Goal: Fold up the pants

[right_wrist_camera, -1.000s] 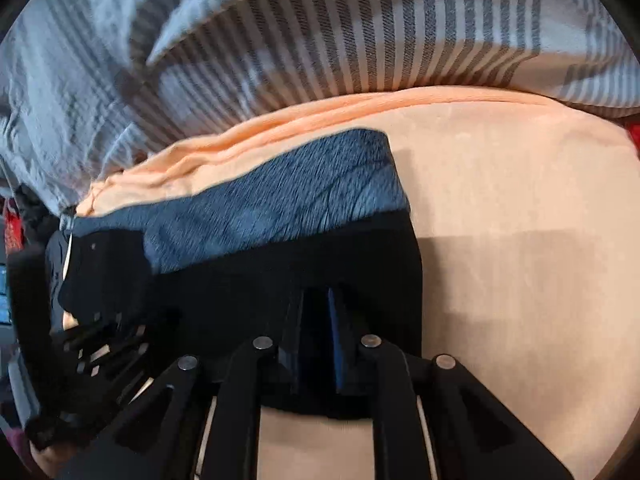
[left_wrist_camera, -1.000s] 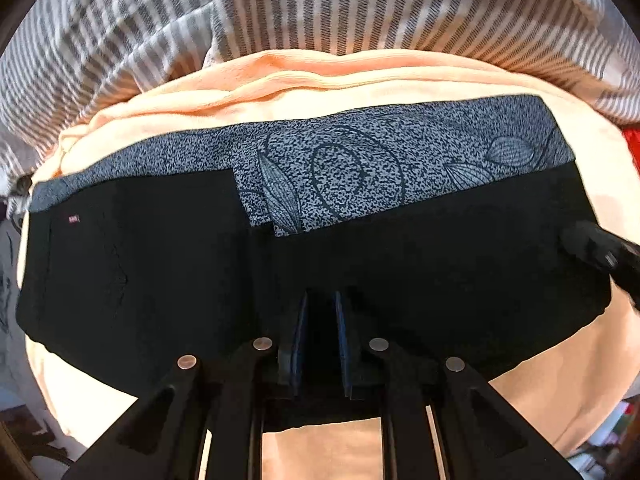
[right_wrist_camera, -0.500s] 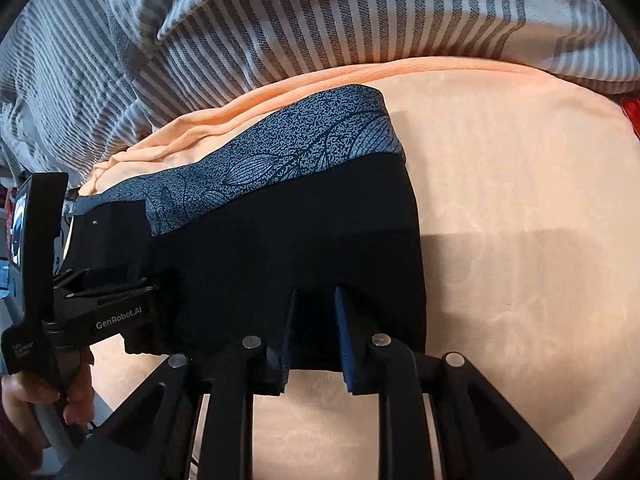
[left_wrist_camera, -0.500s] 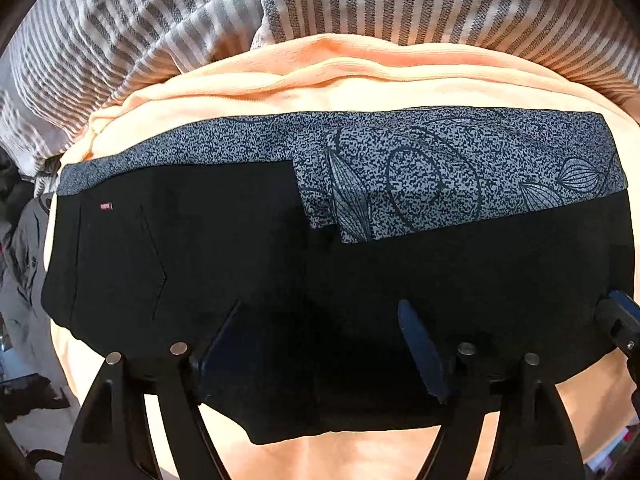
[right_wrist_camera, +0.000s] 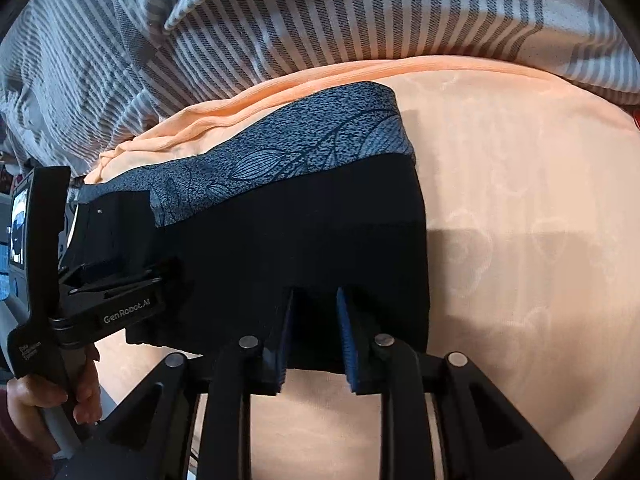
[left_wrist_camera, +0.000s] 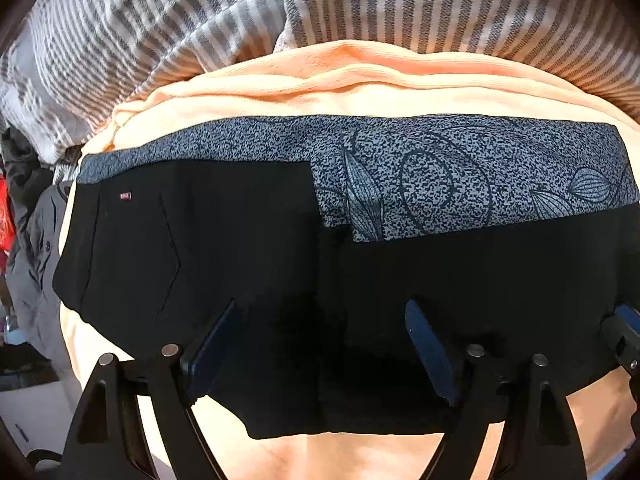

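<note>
Here the pants [left_wrist_camera: 248, 264] lie folded into a long black band on the peach blanket [left_wrist_camera: 360, 80] spread over the bed, with a grey leaf-printed panel [left_wrist_camera: 460, 184] showing along the far edge. They look light, limp and a little stretchy, so they should drape and slide rather than hold a crease; the safest hold seems to be at the near hem corners, pinching all layers together.

The left gripper [left_wrist_camera: 320, 344] stands over the near edge with its fingers wide and still spreading, cloth lying beneath them but unpinched. The right gripper [right_wrist_camera: 316, 328] sits at the band's right end, its fingers narrow and parting, pads off the fabric.

The left wrist view alone shows the whole length of the band, a small red label [left_wrist_camera: 125, 196] and a pocket seam. The right wrist view alone shows the bare blanket beyond the right end and the person's hand [right_wrist_camera: 48, 396] gripping the other tool. A striped duvet [right_wrist_camera: 320, 20] is bunched behind.
</note>
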`<action>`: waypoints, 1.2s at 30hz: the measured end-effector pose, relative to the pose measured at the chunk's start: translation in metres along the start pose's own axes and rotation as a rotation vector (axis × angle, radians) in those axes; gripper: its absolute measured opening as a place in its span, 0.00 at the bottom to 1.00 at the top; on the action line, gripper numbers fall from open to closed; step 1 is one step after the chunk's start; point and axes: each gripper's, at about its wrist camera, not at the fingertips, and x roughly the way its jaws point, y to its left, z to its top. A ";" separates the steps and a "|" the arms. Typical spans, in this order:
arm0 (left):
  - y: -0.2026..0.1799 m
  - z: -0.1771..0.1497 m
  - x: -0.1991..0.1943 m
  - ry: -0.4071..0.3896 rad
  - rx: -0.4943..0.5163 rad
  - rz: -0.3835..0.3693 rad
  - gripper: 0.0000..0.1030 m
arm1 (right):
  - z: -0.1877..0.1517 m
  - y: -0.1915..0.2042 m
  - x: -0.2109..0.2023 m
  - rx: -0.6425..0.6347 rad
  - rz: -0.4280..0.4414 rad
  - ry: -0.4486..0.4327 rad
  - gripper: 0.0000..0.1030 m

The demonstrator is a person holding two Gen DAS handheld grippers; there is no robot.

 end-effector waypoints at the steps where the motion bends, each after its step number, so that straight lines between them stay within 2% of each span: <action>1: 0.001 -0.001 -0.001 -0.002 0.001 -0.002 0.83 | -0.001 0.002 0.000 -0.007 0.007 -0.003 0.37; 3: 0.004 -0.001 -0.003 0.000 0.002 -0.014 0.83 | -0.001 0.007 0.000 -0.028 0.008 -0.003 0.52; 6: 0.010 -0.001 -0.009 0.000 0.024 -0.042 0.83 | 0.000 0.021 0.002 -0.033 -0.026 0.003 0.65; 9: 0.029 0.000 -0.015 -0.022 0.040 -0.077 0.83 | 0.002 0.031 0.000 -0.011 -0.087 0.008 0.65; 12: 0.052 -0.001 -0.022 -0.027 0.035 -0.113 0.83 | 0.005 0.040 -0.005 0.048 -0.081 0.002 0.66; 15: 0.076 -0.004 -0.026 -0.048 0.038 -0.116 0.83 | 0.008 0.057 -0.006 0.071 -0.078 -0.014 0.66; 19: 0.108 -0.007 -0.023 -0.058 0.007 -0.122 0.83 | 0.011 0.093 -0.003 0.029 -0.062 -0.048 0.65; 20: 0.118 -0.009 -0.021 -0.052 -0.012 -0.128 0.83 | 0.012 0.099 -0.002 0.018 -0.051 -0.057 0.60; 21: 0.126 -0.011 -0.019 -0.046 -0.034 -0.135 0.83 | 0.015 0.107 0.001 0.005 -0.030 -0.061 0.49; 22: 0.137 -0.011 -0.015 -0.044 -0.054 -0.142 0.83 | 0.018 0.112 0.004 0.002 -0.016 -0.058 0.45; 26: 0.171 -0.021 -0.004 -0.043 -0.150 -0.176 0.83 | 0.014 0.116 0.042 0.032 0.016 0.046 0.39; 27: 0.175 -0.024 -0.002 -0.040 -0.169 -0.186 0.83 | 0.007 0.114 0.056 0.045 0.012 0.094 0.39; 31: 0.199 -0.038 0.004 -0.044 -0.251 -0.234 0.83 | -0.011 0.124 0.056 -0.069 -0.028 0.050 0.39; 36: 0.228 -0.059 0.013 -0.041 -0.357 -0.288 0.83 | -0.013 0.145 0.057 -0.165 -0.102 0.098 0.39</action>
